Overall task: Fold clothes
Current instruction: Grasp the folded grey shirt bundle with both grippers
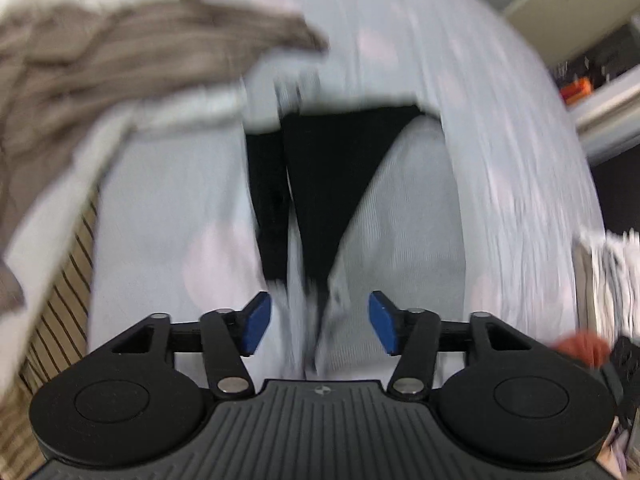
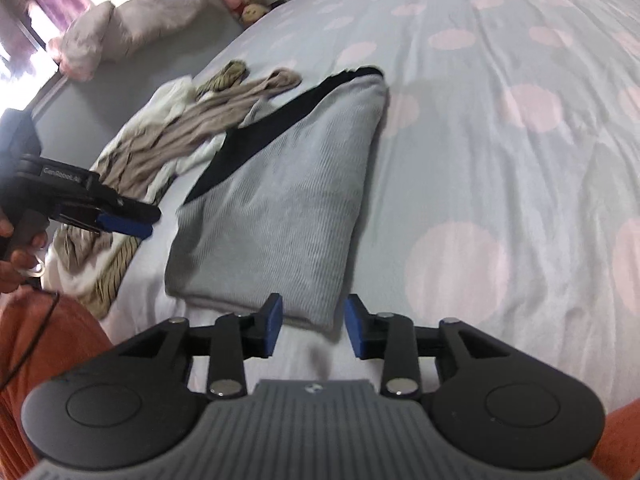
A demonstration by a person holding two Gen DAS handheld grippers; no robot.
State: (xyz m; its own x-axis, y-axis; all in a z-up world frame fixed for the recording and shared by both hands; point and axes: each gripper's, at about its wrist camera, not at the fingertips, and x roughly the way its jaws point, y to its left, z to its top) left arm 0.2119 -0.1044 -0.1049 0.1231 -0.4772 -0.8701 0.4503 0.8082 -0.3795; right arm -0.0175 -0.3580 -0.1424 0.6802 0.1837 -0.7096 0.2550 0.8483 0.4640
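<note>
We are looking down on a bed covered by a pale grey-blue sheet [image 2: 500,128] with faded pink spots; it fills most of both views. On it lies the folded grey garment [image 2: 276,208], ribbed, with a black band along its upper-left edge — it rests flat, its near corner reaching down between the fingers of our right gripper. To its left sits a loose heap of unfolded clothes [image 2: 160,140], beige-striped and white, touching or just beside the grey piece. A pale plush toy [image 2: 132,20] lies far back by the wall. Orange fabric [image 2: 48,352] shows at the lower left, close to the person.

Our right gripper [image 2: 314,328] points down and forward over the garment's near corner. Its blue pads stand apart on either side of that corner and do not press on it, so it holds nothing.

Our left gripper [image 1: 318,326] tilts steeply down — its own view is blurred. Its pads are spread wide, with grey cloth below but nothing pinched. From the right wrist camera we see it [image 2: 124,222] side-on at the left edge, above the heap, a hand [image 2: 18,248] wrapped round its handle.
</note>
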